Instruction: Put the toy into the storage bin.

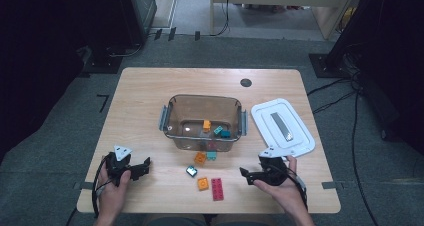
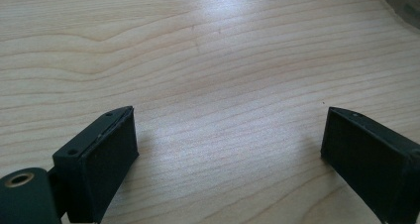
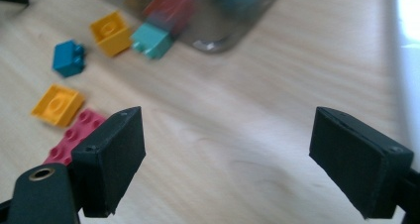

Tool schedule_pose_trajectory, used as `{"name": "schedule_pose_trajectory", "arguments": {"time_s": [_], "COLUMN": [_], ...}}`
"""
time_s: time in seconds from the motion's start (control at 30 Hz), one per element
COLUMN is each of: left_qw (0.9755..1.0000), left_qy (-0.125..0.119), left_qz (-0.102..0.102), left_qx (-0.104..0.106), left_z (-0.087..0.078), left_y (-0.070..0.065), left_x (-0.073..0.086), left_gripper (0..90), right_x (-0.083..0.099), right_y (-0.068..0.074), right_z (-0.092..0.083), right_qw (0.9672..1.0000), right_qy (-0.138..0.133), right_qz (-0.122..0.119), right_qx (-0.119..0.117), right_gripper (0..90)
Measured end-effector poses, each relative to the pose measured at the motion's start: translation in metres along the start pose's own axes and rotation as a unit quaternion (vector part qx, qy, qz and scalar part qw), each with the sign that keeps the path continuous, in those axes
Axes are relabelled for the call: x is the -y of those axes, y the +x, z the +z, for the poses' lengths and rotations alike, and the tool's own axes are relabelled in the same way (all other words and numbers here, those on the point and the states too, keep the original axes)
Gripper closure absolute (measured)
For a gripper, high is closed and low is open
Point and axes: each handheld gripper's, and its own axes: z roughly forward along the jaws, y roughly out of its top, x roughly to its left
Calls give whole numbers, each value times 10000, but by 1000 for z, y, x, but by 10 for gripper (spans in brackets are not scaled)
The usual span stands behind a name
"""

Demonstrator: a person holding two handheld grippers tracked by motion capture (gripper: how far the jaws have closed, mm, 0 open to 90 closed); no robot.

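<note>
While loose bricks lie in front of the clear bin point(image 1: 172, 121), the right gripper point(image 3: 225, 154) stands wide open and empty near the red brick point(image 1: 217, 189), apparently for pickup; the left gripper point(image 2: 228, 154), also open and empty, waits left of the bin.

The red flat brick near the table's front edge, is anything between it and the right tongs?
Nothing visible. The right tongs stand open with bare wooden table between them and the red flat studded brick. The flat orange brick lies on the red brick's far side, out of the path.
</note>
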Motion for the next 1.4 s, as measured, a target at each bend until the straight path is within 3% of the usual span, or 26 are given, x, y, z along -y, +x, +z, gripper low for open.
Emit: {"name": "schedule_pose_trajectory", "arguments": {"time_s": [0.23, 0.37, 0.5, 0.57, 0.77, 0.9, 1.0, 1.13, 1.27, 1.4], "left_qw": [10000, 10000, 10000, 10000, 10000, 10000, 10000, 10000, 10000, 10000], "left_qy": [2, -1, -1, -1, -1, -1, 0, -1, 0, 1], "left_qz": [5, -6, -6, -5, -7, -7, -5, -6, -6, -1], "left_qx": [0, -2, -2, -1, -1, 0, 0, 1, 1, 2], "left_z": [0, 0, 0, 0, 1, 1, 1, 1, 1, 1], "left_y": [0, 0, 0, 0, 0, 0, 0, 0, 0, 0], "left_x": [0, 0, 0, 0, -1, -1, -1, -1, -1, -1], "left_gripper": [73, 73, 73, 73, 73, 73, 73, 73, 73, 73], "right_x": [9, 13, 15, 15, 15, 15, 15, 15, 16, 18], "right_y": [46, 63, 61, 50, 13, 0, 6, 28, 36, 37], "right_z": [33, 47, 50, 47, 33, 24, 22, 25, 33, 32], "right_qw": [9987, 9980, 9973, 9977, 9991, 9996, 9994, 9991, 9987, 9984], "right_qy": [268, 316, 400, 371, 164, 34, 11, 242, 417, 445], "right_qz": [-213, -427, -569, -551, -154, 175, 322, 357, 250, 101], "right_qx": [-380, -347, -218, -121, 350, 237, 111, -18, 135, 325], "right_gripper": [149, 158, 185, 199, 299, 365, 393, 379, 385, 446]}}
